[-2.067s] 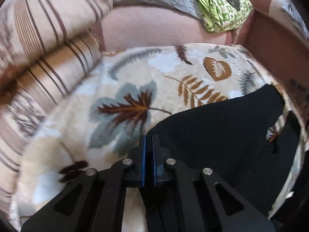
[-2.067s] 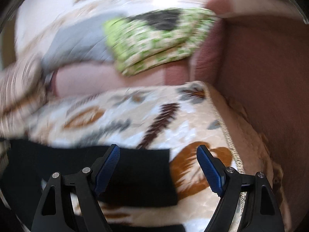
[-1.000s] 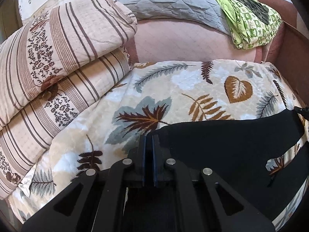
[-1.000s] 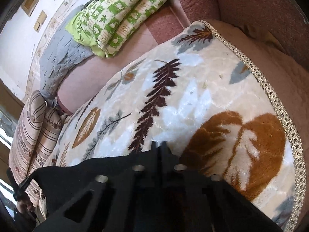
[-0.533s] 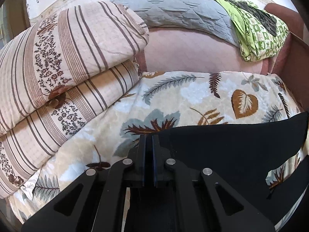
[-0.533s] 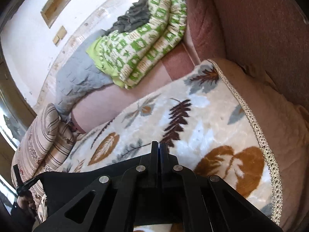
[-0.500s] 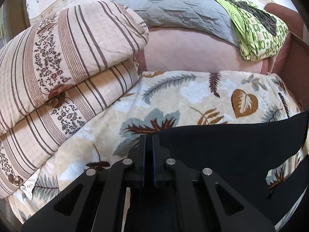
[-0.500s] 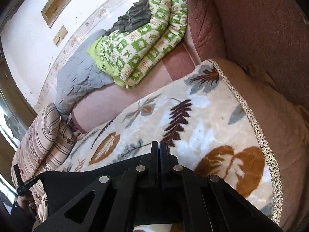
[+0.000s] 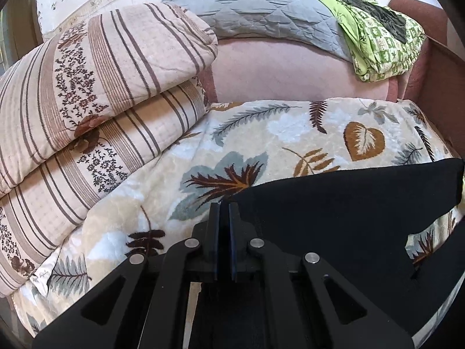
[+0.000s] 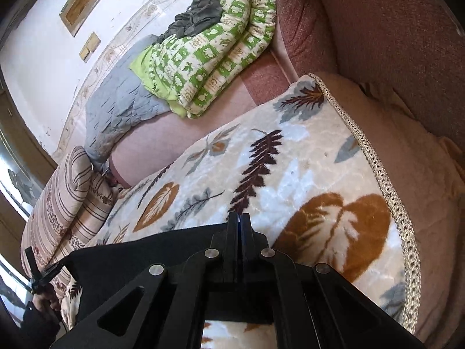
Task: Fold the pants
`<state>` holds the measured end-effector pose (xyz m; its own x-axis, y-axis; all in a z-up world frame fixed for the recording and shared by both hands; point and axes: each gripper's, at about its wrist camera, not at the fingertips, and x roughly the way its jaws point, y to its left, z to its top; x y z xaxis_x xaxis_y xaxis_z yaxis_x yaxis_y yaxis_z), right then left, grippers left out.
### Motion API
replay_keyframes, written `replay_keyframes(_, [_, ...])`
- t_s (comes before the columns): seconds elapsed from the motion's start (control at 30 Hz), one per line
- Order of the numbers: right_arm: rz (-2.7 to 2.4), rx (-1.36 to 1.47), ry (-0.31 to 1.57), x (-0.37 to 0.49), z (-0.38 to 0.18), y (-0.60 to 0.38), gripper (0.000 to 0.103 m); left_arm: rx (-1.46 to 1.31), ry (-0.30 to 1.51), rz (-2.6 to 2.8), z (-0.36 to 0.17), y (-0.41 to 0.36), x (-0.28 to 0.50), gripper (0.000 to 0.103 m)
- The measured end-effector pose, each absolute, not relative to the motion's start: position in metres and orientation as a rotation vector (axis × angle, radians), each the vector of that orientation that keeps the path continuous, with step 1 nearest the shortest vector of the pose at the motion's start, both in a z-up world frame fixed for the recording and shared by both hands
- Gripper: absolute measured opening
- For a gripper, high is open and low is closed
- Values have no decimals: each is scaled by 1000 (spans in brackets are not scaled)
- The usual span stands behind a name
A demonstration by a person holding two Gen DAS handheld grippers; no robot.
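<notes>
The black pants (image 9: 348, 212) hang stretched between my two grippers above a leaf-patterned blanket (image 9: 261, 133). My left gripper (image 9: 223, 206) is shut on the left corner of their upper edge. In the right wrist view my right gripper (image 10: 239, 218) is shut on the other corner of the pants (image 10: 139, 258). The left gripper (image 10: 39, 276) and the hand holding it show at the far left of that view. The cloth below the held edge is mostly hidden behind the gripper bodies.
Striped folded quilts (image 9: 87, 101) are stacked at the left. A grey quilt (image 9: 255, 14) and a green patterned blanket (image 9: 383, 49) lie at the back on the pink sofa (image 9: 290, 69). The sofa's reddish arm (image 10: 392, 43) rises at the right.
Both grippers have lifted the pants' edge higher off the blanket and pulled it taut. The right gripper, open two seconds ago, has closed on the pants.
</notes>
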<state>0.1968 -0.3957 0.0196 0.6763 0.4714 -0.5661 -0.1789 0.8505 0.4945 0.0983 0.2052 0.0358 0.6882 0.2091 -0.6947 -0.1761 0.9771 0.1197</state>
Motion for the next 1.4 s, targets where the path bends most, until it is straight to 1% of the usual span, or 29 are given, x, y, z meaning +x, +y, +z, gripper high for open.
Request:
replay_keyframes(0.3, [425, 329, 732, 159, 31, -389, 0, 83, 759, 198, 34, 198, 72, 3])
replay_keyframes(0.5, [465, 234, 756, 123, 33, -384, 0, 141, 758, 176, 20, 190, 46, 3])
replay_keyframes(0.8, [505, 118, 812, 80, 22, -409, 0, 166, 720, 162, 3, 189, -18, 3])
replay_keyframes(1.0, [534, 49, 873, 62, 10, -413, 0, 171, 751, 160, -25, 189, -54, 3])
replay_keyframes(1.1, [535, 44, 861, 56, 13, -413, 0, 128, 754, 167, -34, 191, -63, 3])
replay_keyframes(1.23, [539, 43, 827, 47, 21, -413, 0, 91, 694, 177, -29, 190, -73, 3])
replay_keyframes(1.4, [605, 10, 816, 33, 24, -412, 0, 151, 671, 170, -30, 189, -87, 3])
